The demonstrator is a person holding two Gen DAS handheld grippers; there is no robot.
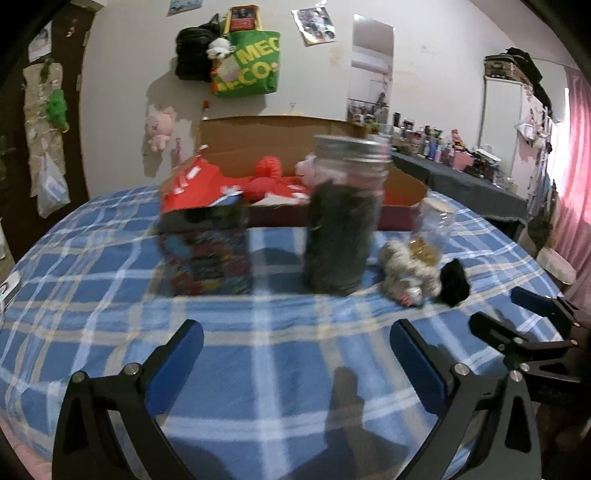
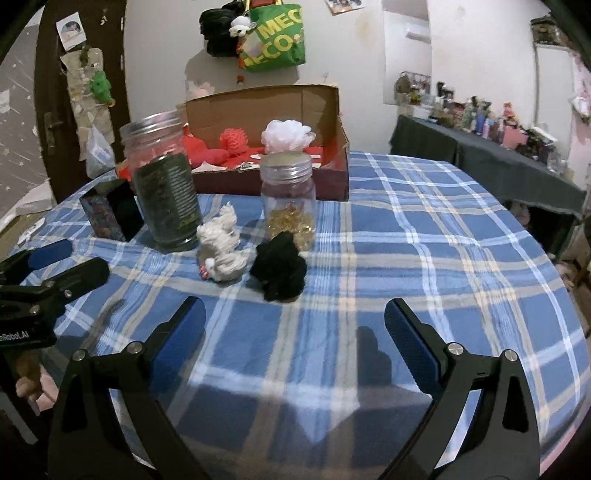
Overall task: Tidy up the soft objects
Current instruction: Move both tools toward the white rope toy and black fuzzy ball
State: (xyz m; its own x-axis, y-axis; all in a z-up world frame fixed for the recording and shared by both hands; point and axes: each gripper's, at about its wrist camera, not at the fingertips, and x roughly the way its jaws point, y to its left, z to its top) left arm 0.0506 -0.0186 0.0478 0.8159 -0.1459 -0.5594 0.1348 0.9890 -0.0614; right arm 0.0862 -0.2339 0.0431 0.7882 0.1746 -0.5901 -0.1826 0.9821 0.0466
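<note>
While wide open, left tool, right tool (both empty), above blanket.

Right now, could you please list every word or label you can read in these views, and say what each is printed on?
"MEC" and "ECO": green tote bag on the wall, partly hidden.
"Robot.AI": left gripper body, start cut off.
Tall jar label: too blurred.
Patterned box print: unreadable.
Wall photos: too small.

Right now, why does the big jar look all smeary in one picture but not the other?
In the left wrist view the big jar and the box beside it are smeared by motion blur; in the right wrist view the jar looks sharp, and both views bend the tablecloth round.
</note>
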